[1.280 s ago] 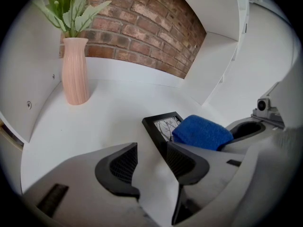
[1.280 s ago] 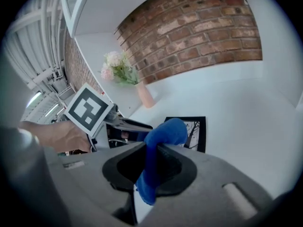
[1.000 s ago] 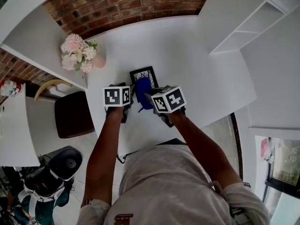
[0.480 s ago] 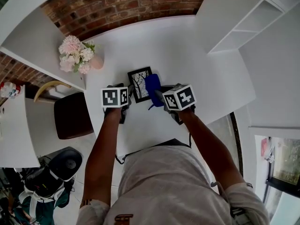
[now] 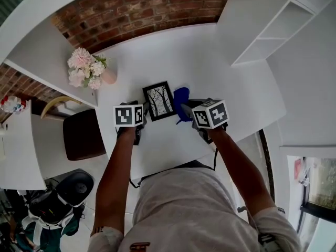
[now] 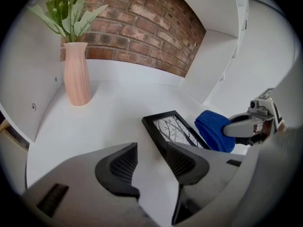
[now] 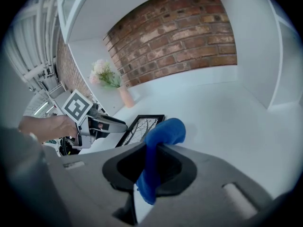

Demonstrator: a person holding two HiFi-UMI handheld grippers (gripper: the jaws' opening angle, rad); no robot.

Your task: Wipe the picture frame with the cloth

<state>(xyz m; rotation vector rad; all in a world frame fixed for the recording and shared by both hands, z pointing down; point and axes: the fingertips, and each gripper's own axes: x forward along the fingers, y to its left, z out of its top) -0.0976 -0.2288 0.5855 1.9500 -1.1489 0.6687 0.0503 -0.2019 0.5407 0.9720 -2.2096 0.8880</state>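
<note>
A black picture frame (image 5: 159,100) with a bare-tree print lies flat on the white table (image 5: 210,62). My right gripper (image 7: 150,167) is shut on a blue cloth (image 7: 165,131), which hangs just right of the frame's right edge in the head view and off the glass. My left gripper (image 6: 151,148) sits at the frame's near left corner, its jaws apart with bare table between them. The frame's (image 6: 175,129) near corner runs behind the right finger (image 6: 187,162), so contact there is hidden.
A pink vase of pale flowers (image 5: 86,67) stands at the table's far left by a white side panel. A brick wall (image 5: 142,9) backs the table. White shelving (image 5: 278,30) rises at the right. A brown chair (image 5: 81,135) stands left of the table.
The blue cloth lay over the frame's lower part a second ago; my right gripper has carried it rightwards off the frame, baring the whole print. The left gripper stays by the frame's left corner.
</note>
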